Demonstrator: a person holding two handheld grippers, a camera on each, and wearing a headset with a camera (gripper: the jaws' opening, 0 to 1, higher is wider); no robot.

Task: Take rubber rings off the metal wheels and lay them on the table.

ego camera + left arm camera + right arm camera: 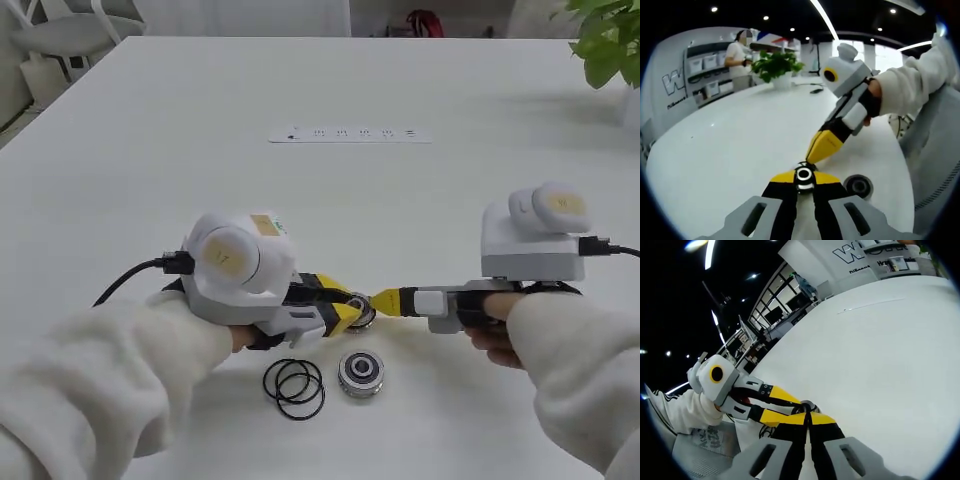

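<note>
My left gripper [352,312] is shut on a small metal wheel [363,313], held just above the white table [400,210]. In the left gripper view the wheel [804,174] sits between my yellow jaw tips. My right gripper [378,301] comes in from the right, and its tips are shut on the black rubber ring at the wheel's rim. In the right gripper view its tips [809,418] meet the wheel [806,405]. A second metal wheel [360,371] lies on the table below the grippers. Loose black rubber rings [294,386] lie beside it.
A white power strip [350,134] lies mid-table, further back. A potted plant [605,40] stands at the far right corner, and chairs [60,35] at the far left. A person [737,55] stands by shelves beyond the table.
</note>
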